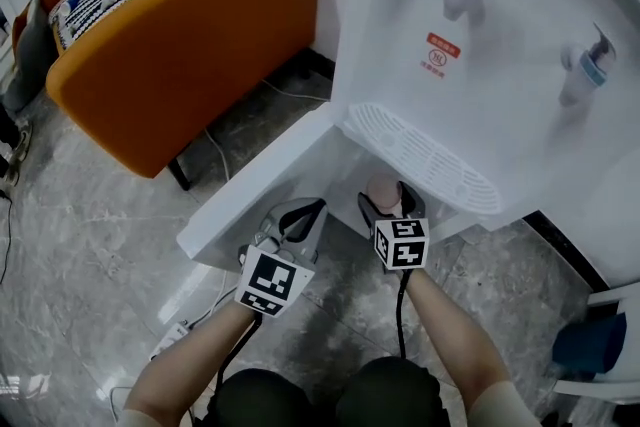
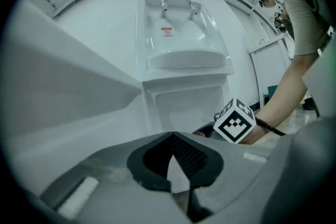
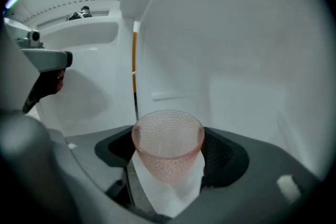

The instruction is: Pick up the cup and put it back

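The cup [image 3: 168,145], pink, translucent and pebbled, stood upright at lower centre of the right gripper view, inside the white lower compartment [image 3: 236,60] of a water dispenser [image 1: 470,45]. The right gripper [image 3: 169,138] had its jaws set wide, one dark pad on each flank of the cup just under the rim. They appeared to press on it, so I judged it a grip on the cup rather than a loose bracket. A hold high on the flared wall probably kept the tapering cup from slipping down through the jaws.

In the head view the cup [image 1: 383,192] showed only as a pale pink top between the right gripper's [image 1: 388,205] jaws at lower centre, just under the ribbed drip tray [image 1: 425,160]. The compartment door [image 1: 270,185] hung open toward the lower left, which gave the reach in.

The left gripper [image 2: 171,135] had its jaws closed tip to tip with nothing between them. It [image 1: 312,211] waited just left of the right one, outside the compartment, seemingly kept clear of the work.

The cup's base was hard to read. Whether it rested on the compartment floor or was already raised could not be told. The head view hid the compartment's inside beneath the tray, and in the left gripper view the right gripper's marker cube [image 2: 235,120] covered almost all of the cup.
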`<action>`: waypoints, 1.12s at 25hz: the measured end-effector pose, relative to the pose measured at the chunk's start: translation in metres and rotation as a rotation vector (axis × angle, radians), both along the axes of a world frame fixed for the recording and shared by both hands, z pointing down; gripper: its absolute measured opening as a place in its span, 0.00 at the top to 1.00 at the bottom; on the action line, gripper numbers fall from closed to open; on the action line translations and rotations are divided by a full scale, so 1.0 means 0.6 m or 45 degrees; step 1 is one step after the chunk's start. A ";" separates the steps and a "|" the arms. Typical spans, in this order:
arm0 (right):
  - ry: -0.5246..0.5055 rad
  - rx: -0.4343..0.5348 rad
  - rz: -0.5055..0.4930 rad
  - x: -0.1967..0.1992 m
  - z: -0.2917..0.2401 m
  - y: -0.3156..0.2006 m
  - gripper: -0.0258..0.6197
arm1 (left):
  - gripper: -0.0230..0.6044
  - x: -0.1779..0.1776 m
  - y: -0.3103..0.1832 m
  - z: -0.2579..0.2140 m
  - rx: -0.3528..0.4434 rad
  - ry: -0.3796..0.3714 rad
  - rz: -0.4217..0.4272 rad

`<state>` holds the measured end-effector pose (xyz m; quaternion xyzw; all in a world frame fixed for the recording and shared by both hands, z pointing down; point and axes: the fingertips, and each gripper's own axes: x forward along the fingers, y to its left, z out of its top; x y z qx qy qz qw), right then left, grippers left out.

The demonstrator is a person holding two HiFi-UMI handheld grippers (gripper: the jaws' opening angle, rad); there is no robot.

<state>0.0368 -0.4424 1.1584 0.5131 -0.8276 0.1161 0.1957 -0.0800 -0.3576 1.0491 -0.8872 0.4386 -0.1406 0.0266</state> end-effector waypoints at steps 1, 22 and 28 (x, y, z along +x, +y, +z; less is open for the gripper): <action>0.002 -0.001 -0.017 -0.005 -0.012 0.010 0.37 | 0.96 -0.003 0.005 -0.008 -0.006 -0.013 -0.003; 0.024 -0.205 -0.220 -0.041 -0.420 0.267 0.37 | 0.96 -0.089 0.168 -0.356 -0.156 -0.055 -0.165; 0.004 -0.181 -0.209 -0.026 -0.617 0.336 0.37 | 0.96 -0.120 0.226 -0.517 -0.143 -0.113 -0.159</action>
